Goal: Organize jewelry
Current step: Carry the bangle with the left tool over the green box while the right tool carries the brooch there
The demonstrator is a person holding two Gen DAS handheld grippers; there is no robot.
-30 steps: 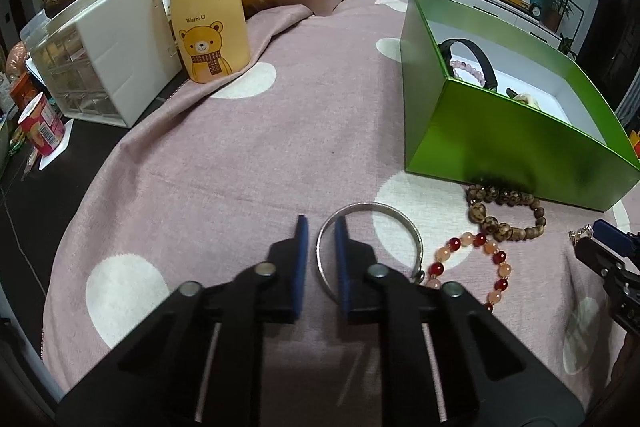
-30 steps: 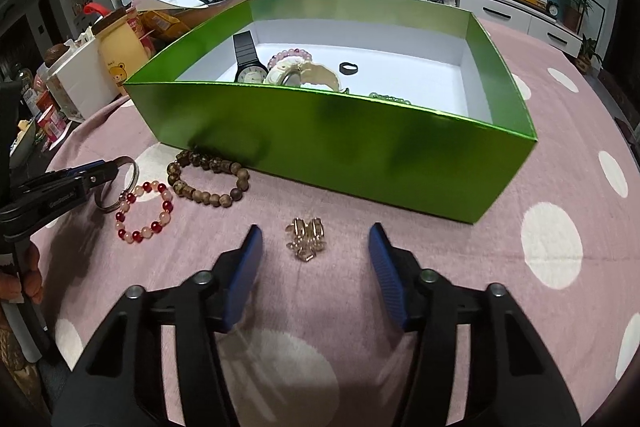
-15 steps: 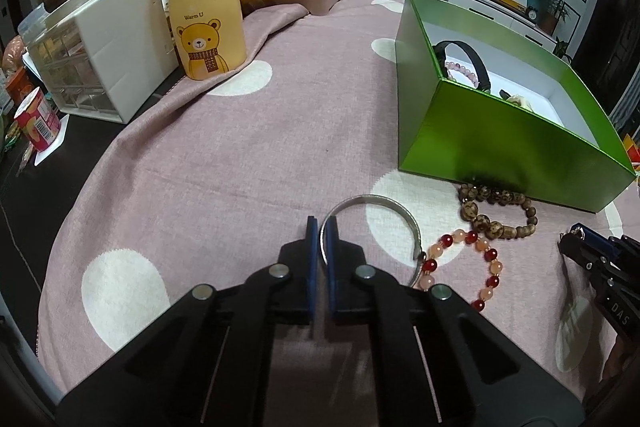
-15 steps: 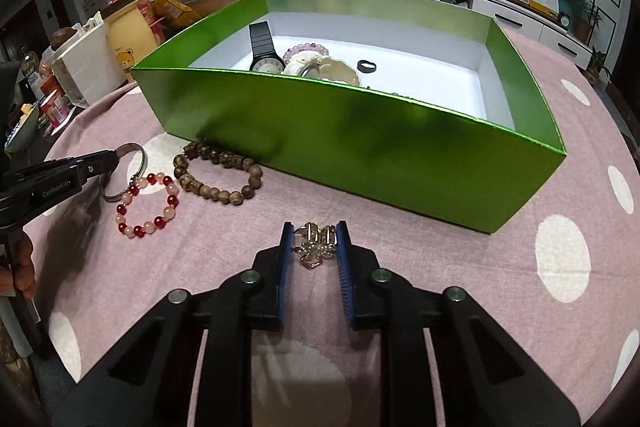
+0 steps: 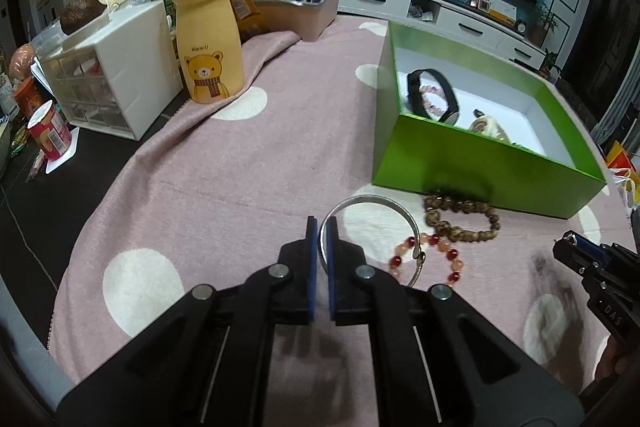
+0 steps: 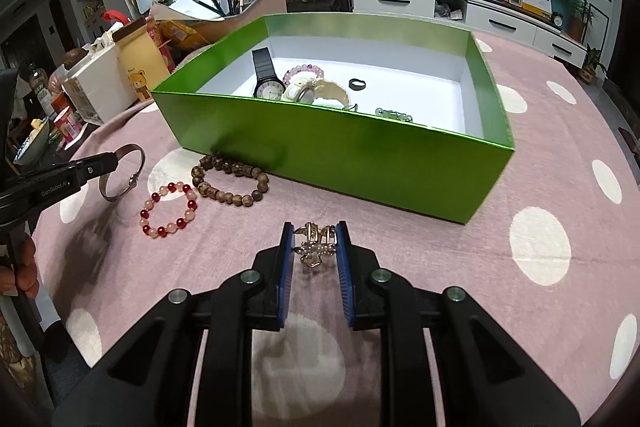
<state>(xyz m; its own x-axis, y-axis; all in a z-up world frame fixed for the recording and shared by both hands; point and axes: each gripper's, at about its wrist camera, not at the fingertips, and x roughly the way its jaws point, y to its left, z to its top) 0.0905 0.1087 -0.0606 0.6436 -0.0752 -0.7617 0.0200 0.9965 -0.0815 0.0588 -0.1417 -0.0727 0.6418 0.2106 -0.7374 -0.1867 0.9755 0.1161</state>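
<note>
Your left gripper (image 5: 322, 227) is clamped on the thin silver metal bangle (image 5: 372, 231); your right gripper (image 6: 313, 239) is clamped on the small gold-toned metal clasp ornament (image 6: 315, 247). The open green cardboard box (image 6: 360, 155) lies at twelve o'clock from the right gripper, two o'clock from the left. The right is nearer.
</note>
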